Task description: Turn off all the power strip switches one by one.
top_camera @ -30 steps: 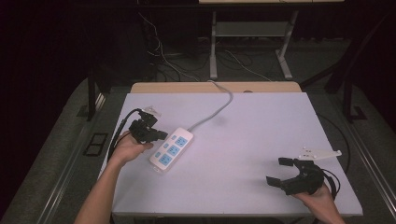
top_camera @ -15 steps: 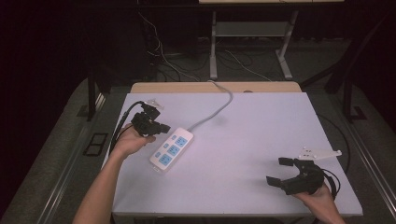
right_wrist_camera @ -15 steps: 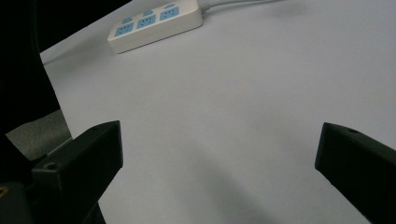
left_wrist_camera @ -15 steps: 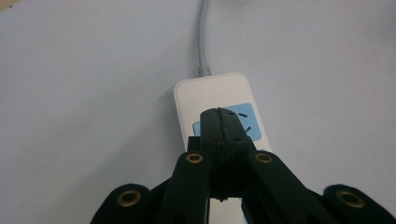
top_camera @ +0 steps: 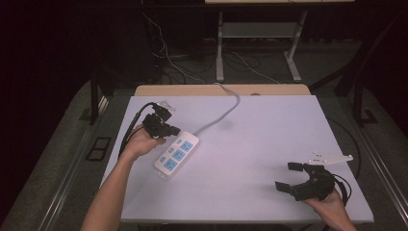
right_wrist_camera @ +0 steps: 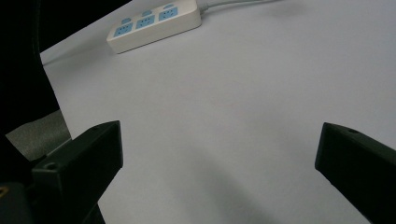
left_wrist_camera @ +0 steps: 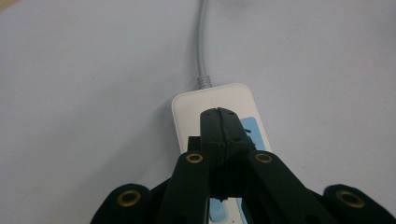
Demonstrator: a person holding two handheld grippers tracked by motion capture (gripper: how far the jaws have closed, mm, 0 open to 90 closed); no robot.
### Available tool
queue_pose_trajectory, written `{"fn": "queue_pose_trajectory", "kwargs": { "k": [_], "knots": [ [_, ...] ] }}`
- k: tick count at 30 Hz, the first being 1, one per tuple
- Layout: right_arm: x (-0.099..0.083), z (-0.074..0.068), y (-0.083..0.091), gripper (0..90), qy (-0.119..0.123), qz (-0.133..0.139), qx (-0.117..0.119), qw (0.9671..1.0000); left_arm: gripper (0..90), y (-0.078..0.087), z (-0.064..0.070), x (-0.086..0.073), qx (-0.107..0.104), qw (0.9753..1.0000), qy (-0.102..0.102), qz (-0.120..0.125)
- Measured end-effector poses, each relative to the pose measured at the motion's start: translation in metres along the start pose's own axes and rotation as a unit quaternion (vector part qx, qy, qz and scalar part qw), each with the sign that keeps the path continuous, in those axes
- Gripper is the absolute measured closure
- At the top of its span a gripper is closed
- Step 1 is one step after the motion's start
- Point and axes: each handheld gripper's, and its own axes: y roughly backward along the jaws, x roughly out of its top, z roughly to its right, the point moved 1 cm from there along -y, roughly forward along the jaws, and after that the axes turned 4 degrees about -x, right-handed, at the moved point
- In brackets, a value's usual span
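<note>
Because the strip (top_camera: pixel 176 154) is a hard plastic bar with a smooth white shell, I judge it light and stiff but slick, apt to skid on the table (top_camera: pixel 269 139) if I push it from one end only. It lies on the left half of the table, slanted, with its grey cord (top_camera: pixel 219 117) running off the far end and over the back edge; that cord looks stiff enough to tug the strip round when I move it. My left gripper (top_camera: pixel 169 130) sits over the cord end of the strip with its jaws pressed flat together and nothing between them, and in the left gripper view the closed tips (left_wrist_camera: pixel 219 122) hang above the white end just short of the first blue socket (left_wrist_camera: pixel 253 131); whether they touch the shell I cannot tell. The best hold, I think, is across the narrow width, on the long side walls near the middle, not on the socket faces and not on the cord. My right gripper (top_camera: pixel 292 177) rests near the front right corner, jaws spread wide and holding nothing, well apart from the strip, which shows far off in its view (right_wrist_camera: pixel 154 24). Between the two there is bare table, so nothing blocks a reach across; the cord alone limits how far the strip can travel.
</note>
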Motion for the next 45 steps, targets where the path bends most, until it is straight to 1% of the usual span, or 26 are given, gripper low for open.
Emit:
{"fn": "queue_pose_trajectory", "kwargs": {
  "k": [6,7,14,17,24,28,32,36,45],
  "knots": [
    [0.000,0.000,0.000,0.8,0.000,0.000,0.000,1.0000,89.3,-0.006,-0.002,-0.001,0.001,1.0000,-0.002,-0.005],
    [0.000,0.000,0.000,0.8,0.000,0.000,0.000,1.0000,89.3,-0.008,-0.002,-0.001,0.000,1.0000,0.000,-0.004],
    [0.000,0.001,0.000,0.8,-0.001,0.000,0.000,1.0000,89.3,-0.017,-0.004,-0.002,-0.003,0.9999,-0.002,-0.010],
    [0.000,0.001,0.000,0.8,-0.001,-0.001,0.000,1.0000,89.3,-0.019,-0.004,-0.003,-0.003,0.9999,0.002,-0.010],
    [0.000,0.001,0.000,0.8,0.000,-0.001,0.000,1.0000,89.3,-0.024,-0.005,-0.006,-0.003,0.9999,-0.001,-0.015],
    [0.000,0.001,0.000,0.8,0.000,-0.002,0.000,1.0000,89.3,-0.027,-0.006,-0.008,-0.003,0.9999,0.002,-0.015],
    [-0.001,0.001,0.000,0.8,0.000,-0.004,0.000,1.0000,89.2,-0.030,-0.007,-0.009,-0.002,0.9998,0.003,-0.021],
    [-0.001,0.001,0.000,0.8,0.000,-0.004,0.000,1.0000,89.2,-0.032,-0.007,-0.009,-0.002,0.9998,0.005,-0.020],
    [-0.001,0.001,0.000,0.8,0.001,-0.004,0.000,1.0000,89.2,-0.038,-0.007,-0.010,0.000,0.9992,0.000,-0.040]
  ]
}}
